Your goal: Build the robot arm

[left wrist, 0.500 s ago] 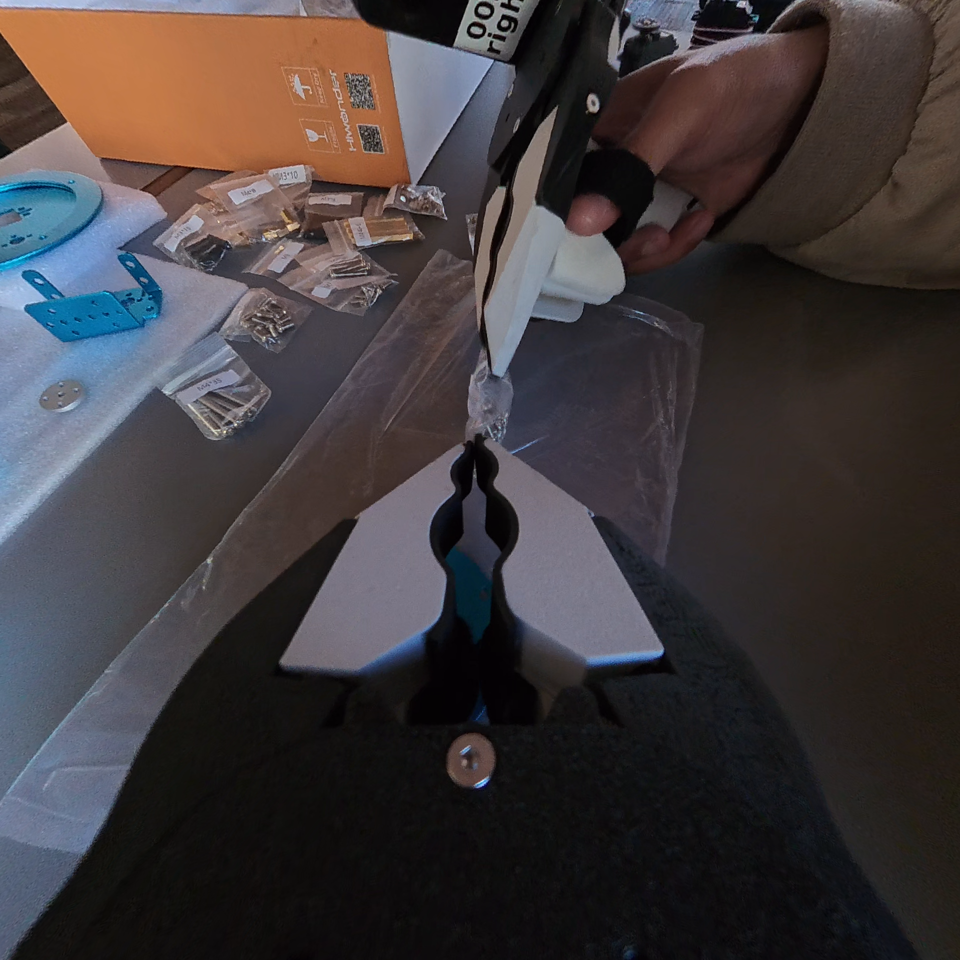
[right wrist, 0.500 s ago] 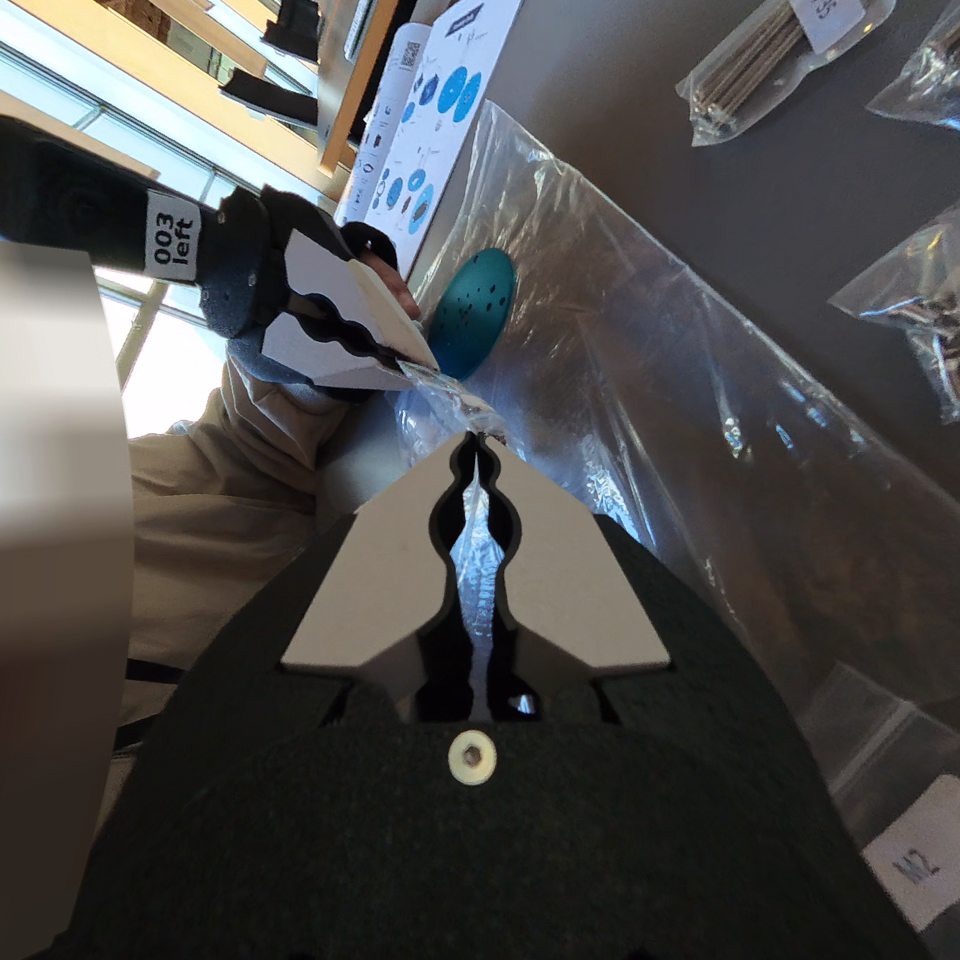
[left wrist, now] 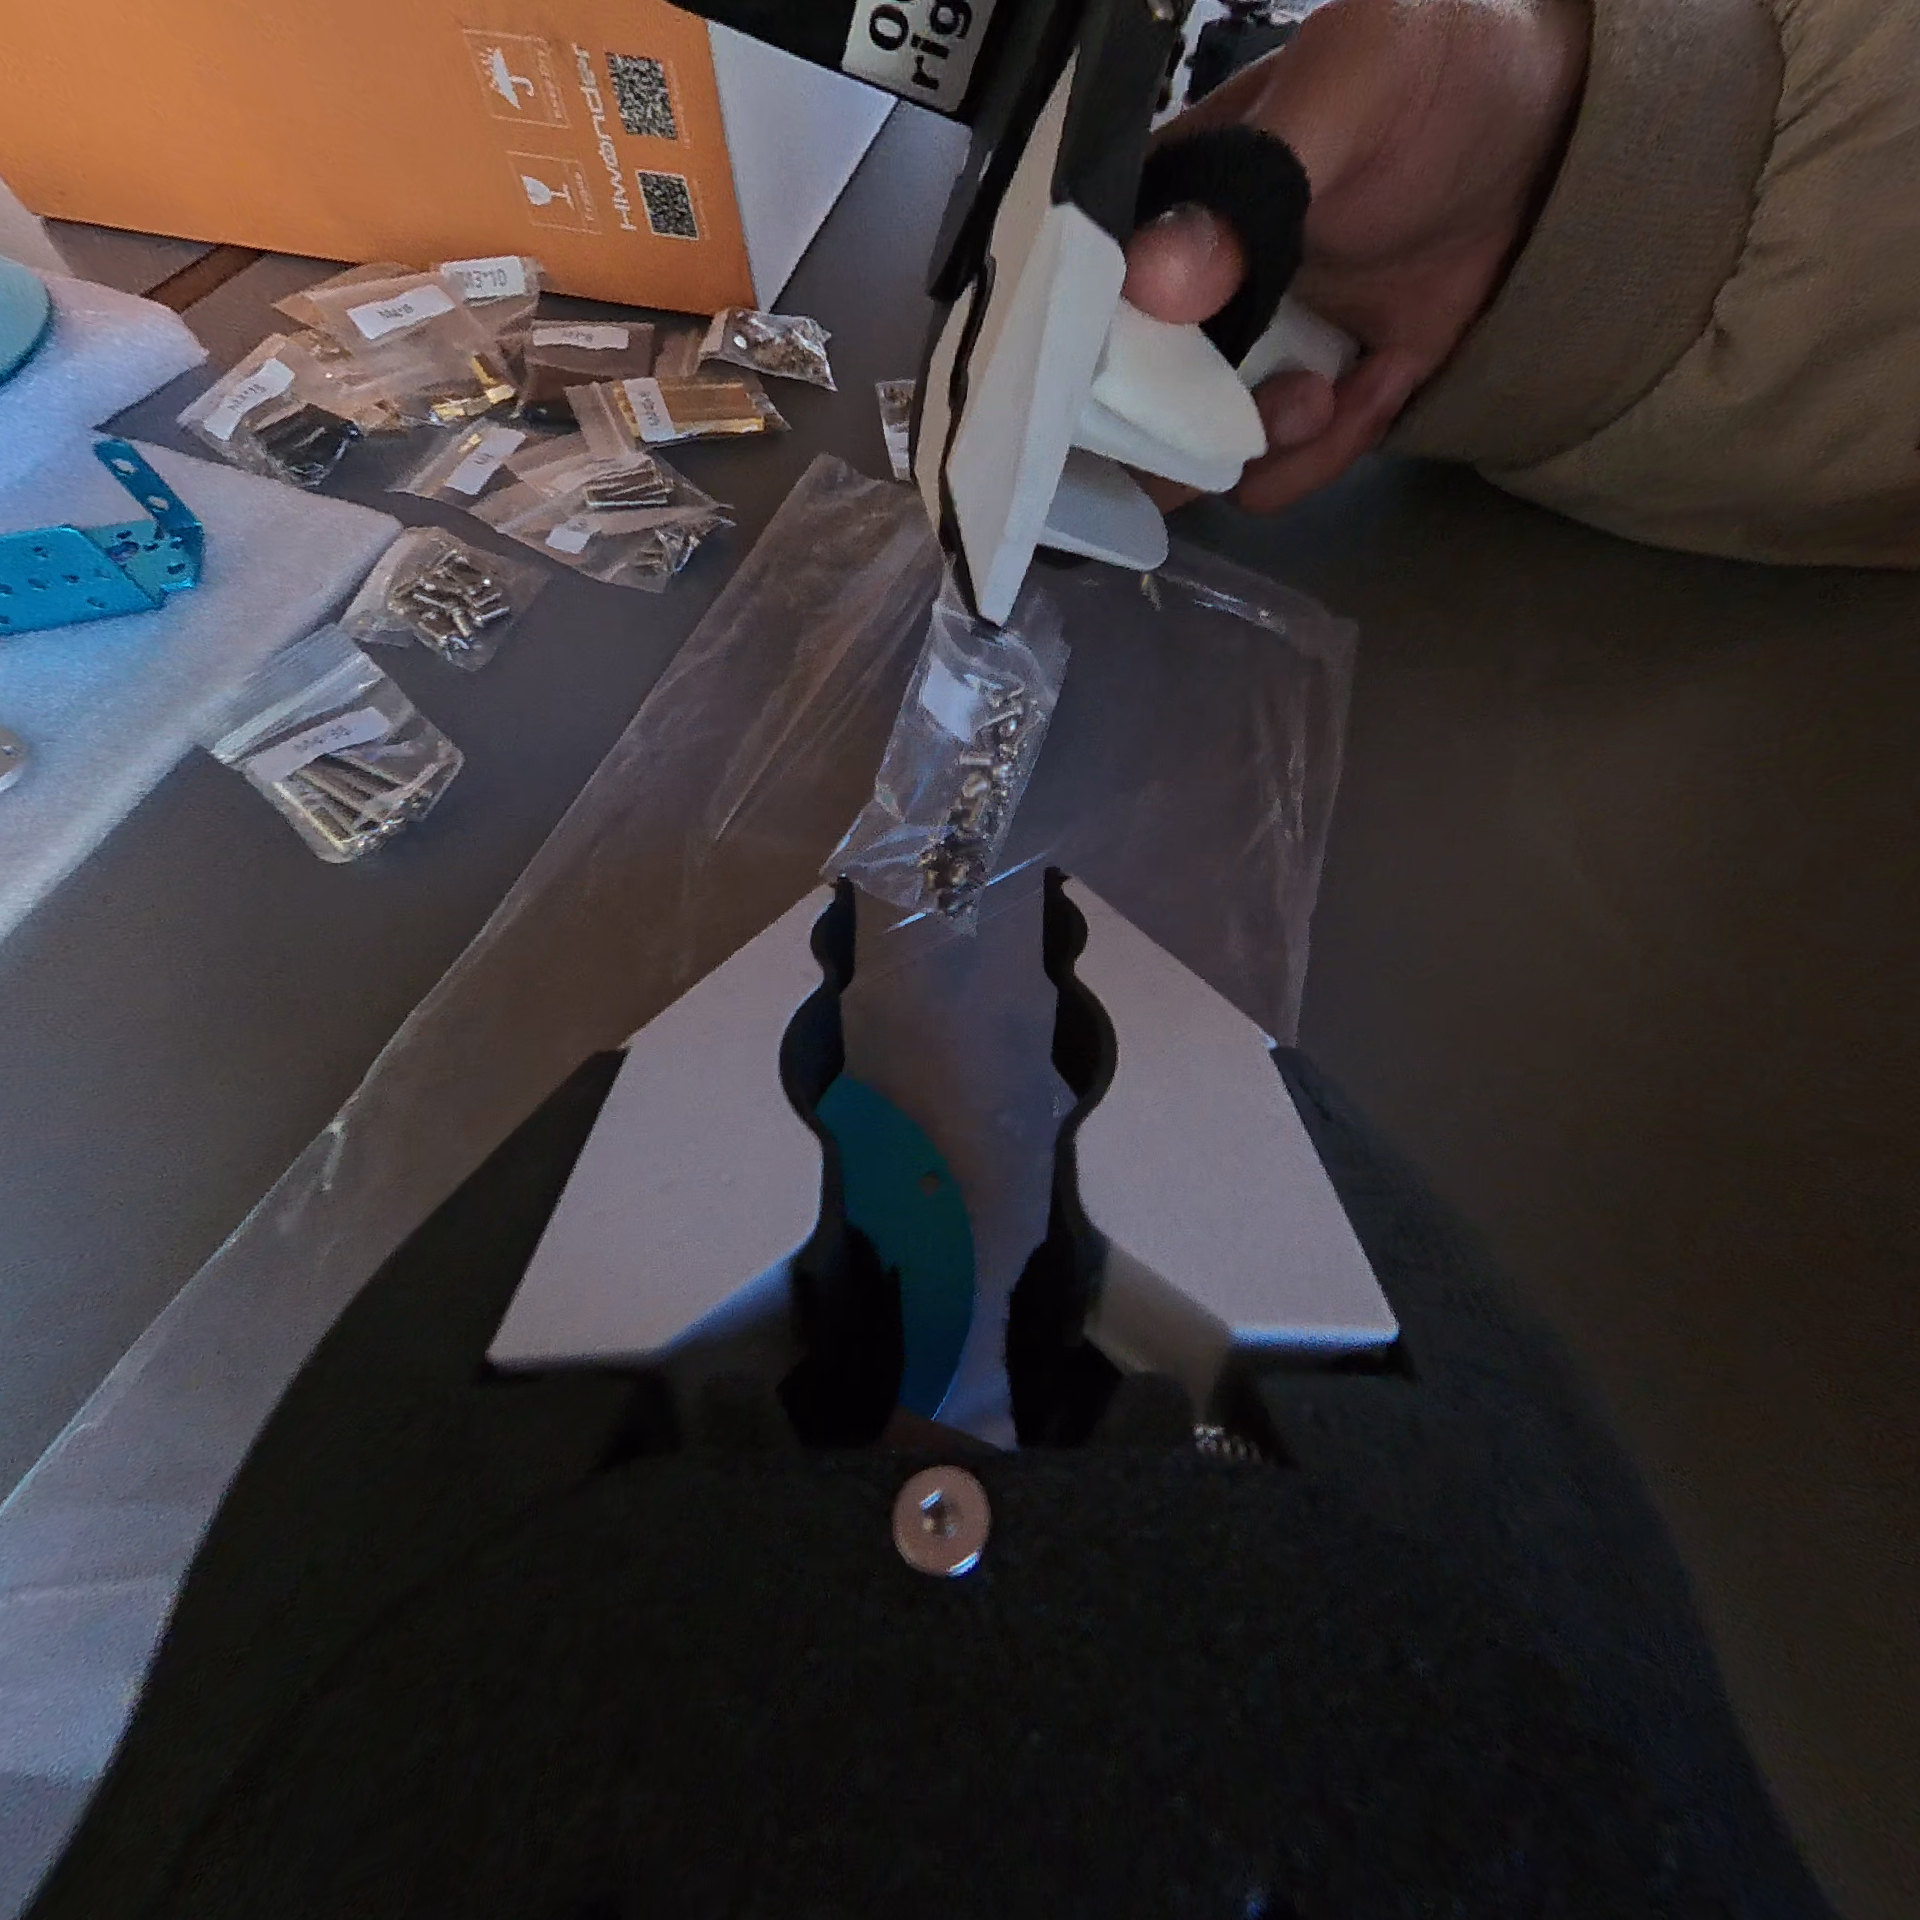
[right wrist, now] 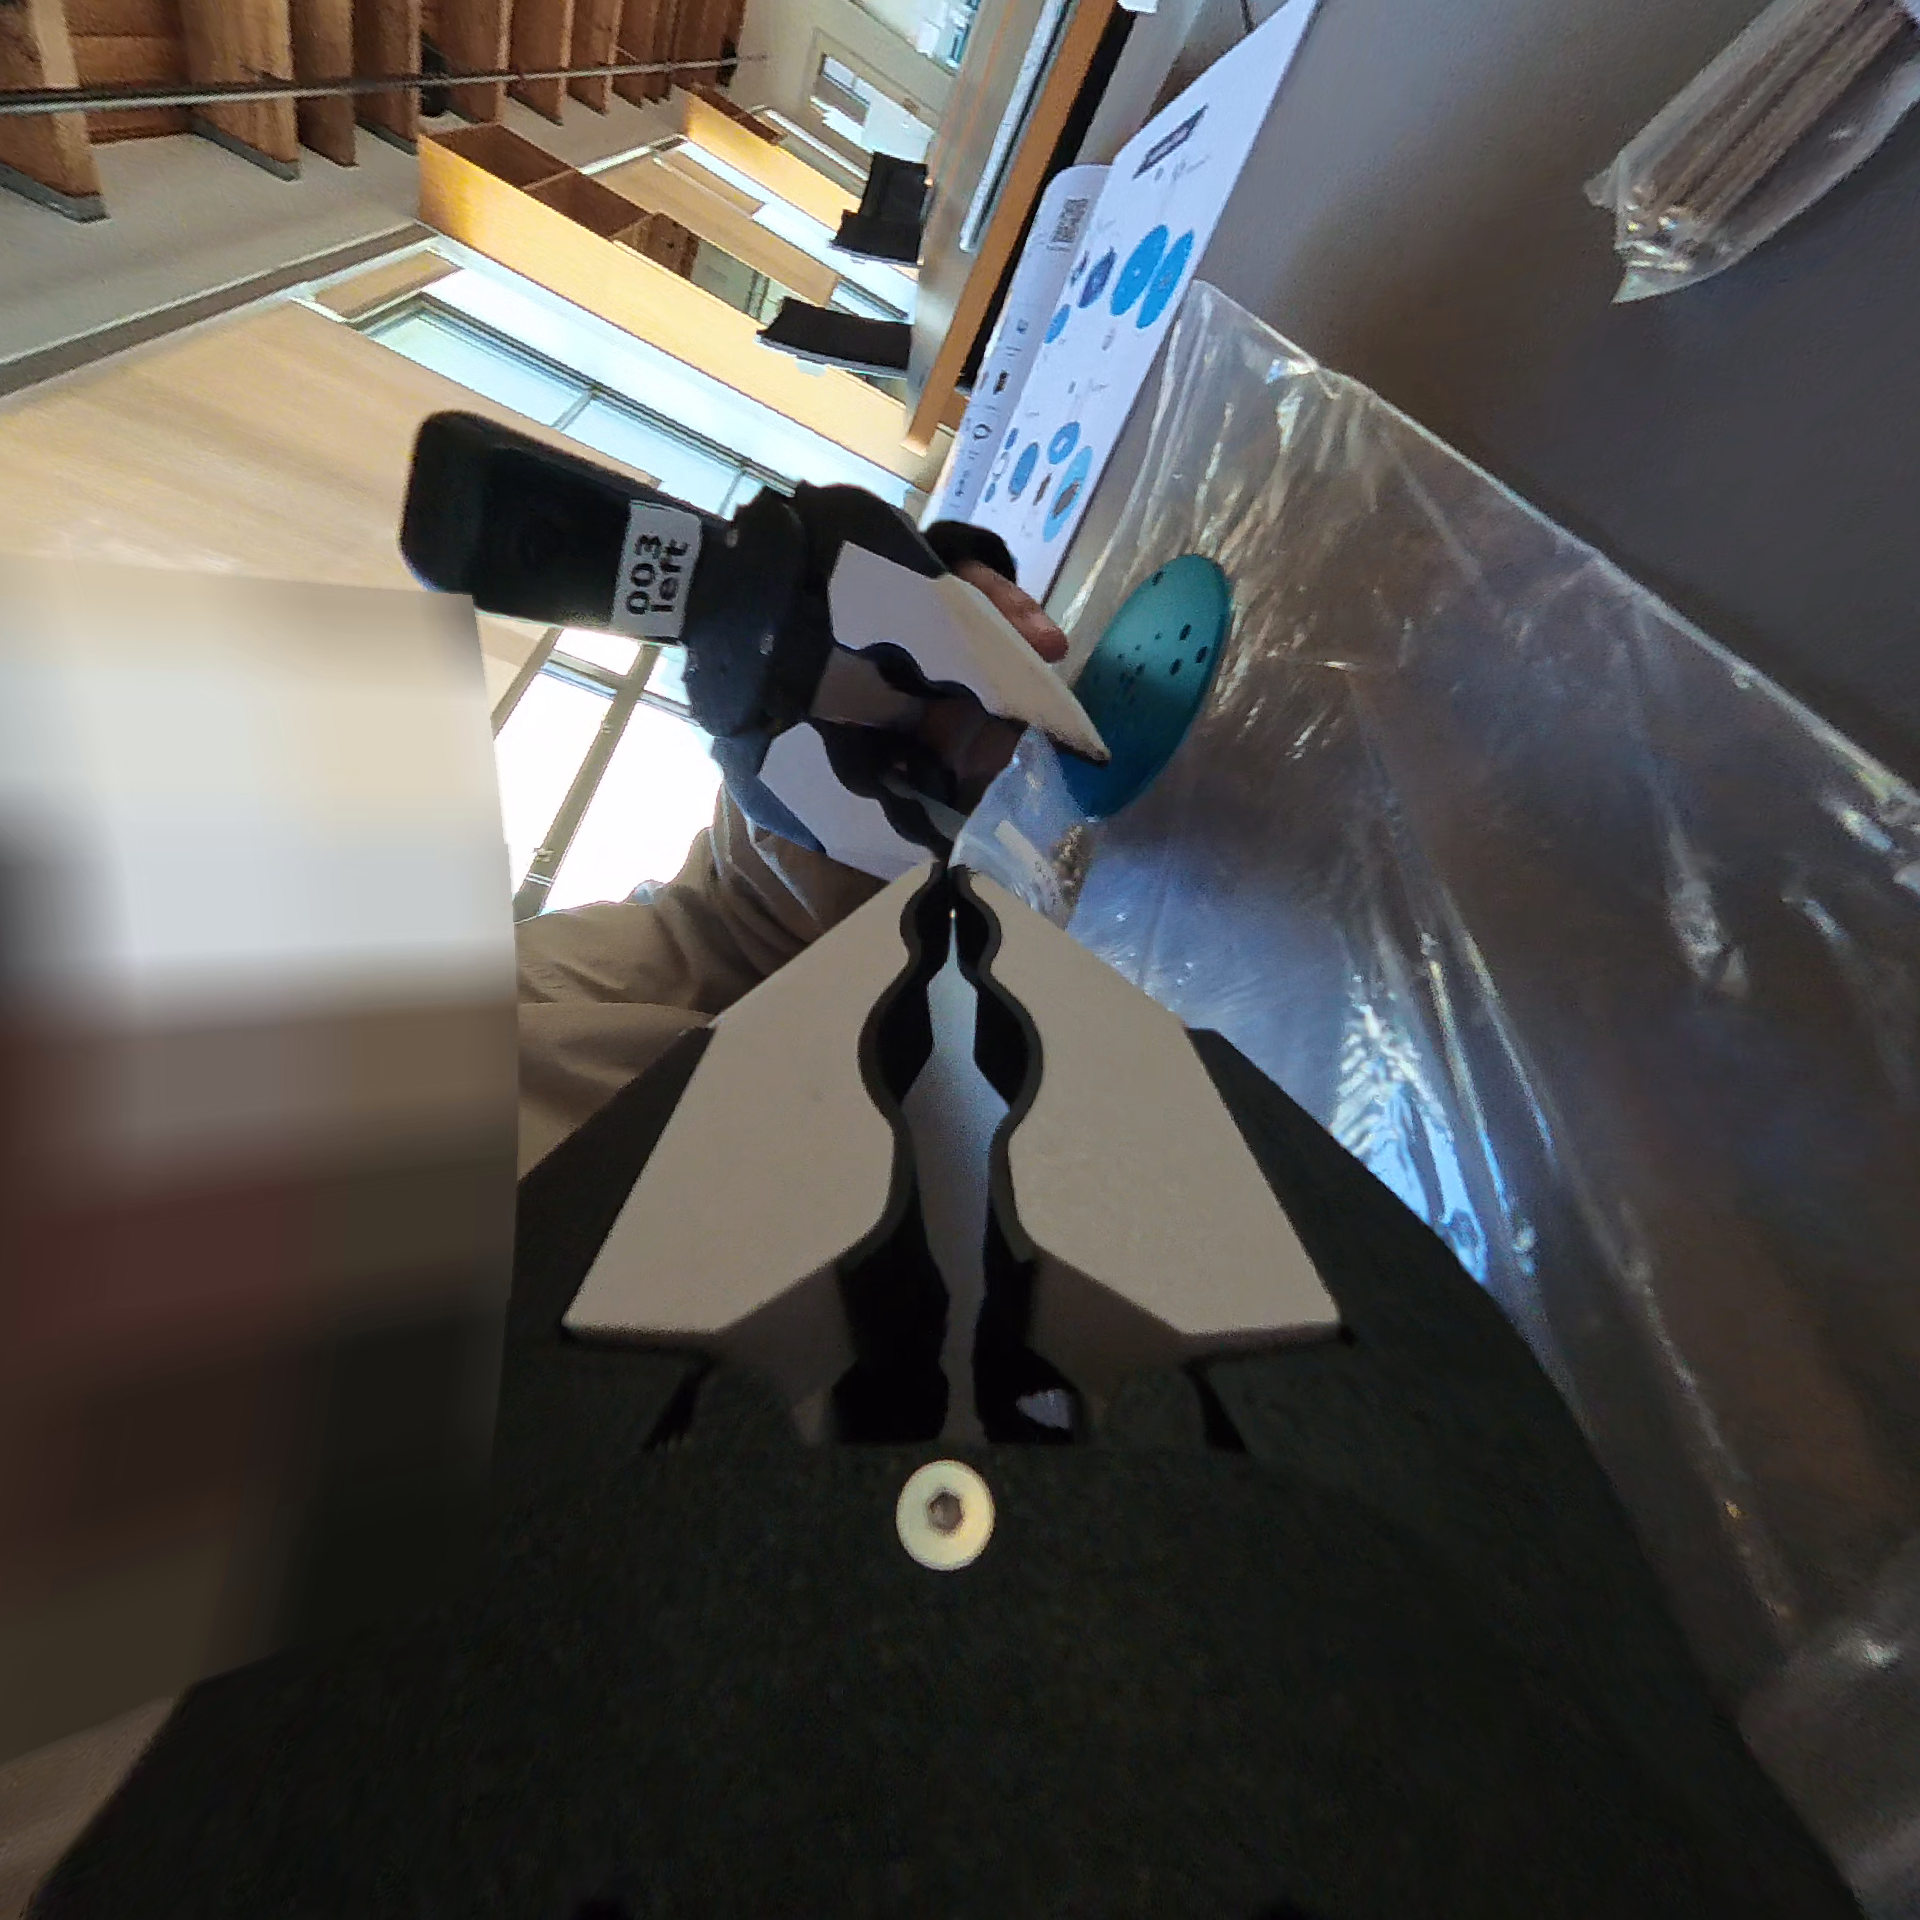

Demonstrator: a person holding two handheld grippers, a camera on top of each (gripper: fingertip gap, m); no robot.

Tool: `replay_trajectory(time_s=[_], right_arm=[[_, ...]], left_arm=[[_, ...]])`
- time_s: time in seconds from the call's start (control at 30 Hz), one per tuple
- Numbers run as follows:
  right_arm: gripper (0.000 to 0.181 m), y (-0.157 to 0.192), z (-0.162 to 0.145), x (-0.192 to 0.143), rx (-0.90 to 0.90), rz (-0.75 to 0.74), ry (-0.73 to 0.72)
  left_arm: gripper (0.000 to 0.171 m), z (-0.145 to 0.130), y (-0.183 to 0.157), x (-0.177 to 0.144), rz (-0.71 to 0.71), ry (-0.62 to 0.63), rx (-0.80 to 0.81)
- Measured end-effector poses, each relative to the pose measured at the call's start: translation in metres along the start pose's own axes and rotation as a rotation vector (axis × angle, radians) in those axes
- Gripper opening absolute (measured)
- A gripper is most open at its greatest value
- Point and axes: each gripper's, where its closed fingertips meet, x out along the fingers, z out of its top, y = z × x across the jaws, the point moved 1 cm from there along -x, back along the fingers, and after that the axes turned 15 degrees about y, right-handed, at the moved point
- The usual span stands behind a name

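Small clear bag of screws (left wrist: 961, 774) with a white label, hanging in the air over the large clear plastic bag (left wrist: 644, 831), pinched at its top edge by the right gripper (left wrist: 982, 613), fingers pressed together on the plastic. Left gripper (left wrist: 948, 894) just below the small bag, fingers spread apart, gripping nothing; lower corner of the bag between its tips. Teal round plate (right wrist: 1148, 686) inside the large bag, on the grey table (left wrist: 1558, 831). Further out: labelled packets of hardware (left wrist: 488, 436), blue bracket (left wrist: 94, 561) on white foam (left wrist: 260, 582), orange box (left wrist: 364, 114) bearing printed symbols and codes. White labels with writing on both gripper bodies. Printed sheet (right wrist: 1122, 301) with blue pictures beyond the plate.
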Motion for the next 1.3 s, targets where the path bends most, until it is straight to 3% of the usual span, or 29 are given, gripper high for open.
replay_trajectory(time_s=[0.2,0.33,0.47,0.53,0.63,0.8,1.3], right_arm=[[0.000,0.021,-0.001,0.007,-0.073,0.069,0.022],[0.000,0.029,0.001,0.008,-0.118,0.083,0.014],[0.000,0.042,0.004,0.006,-0.145,0.147,-0.013],[0.000,0.042,0.004,0.007,-0.145,0.146,-0.012],[0.000,0.043,0.004,0.009,-0.132,0.172,-0.018],[0.000,0.038,0.003,0.010,-0.129,0.142,-0.007],[0.000,0.033,0.002,0.009,-0.211,0.037,0.011]], left_arm=[[0.038,0.011,-0.012,-0.006,-0.134,-0.077,-0.045],[0.059,0.018,-0.012,-0.015,-0.257,-0.144,-0.158],[0.060,0.026,-0.013,-0.021,-0.341,-0.215,-0.228],[0.055,0.033,-0.016,-0.026,-0.365,-0.269,-0.231],[0.028,0.032,-0.020,-0.022,-0.366,-0.251,-0.218],[0.014,0.031,-0.020,-0.019,-0.360,-0.242,-0.217],[0.006,0.030,-0.022,-0.020,-0.381,-0.244,-0.206]])
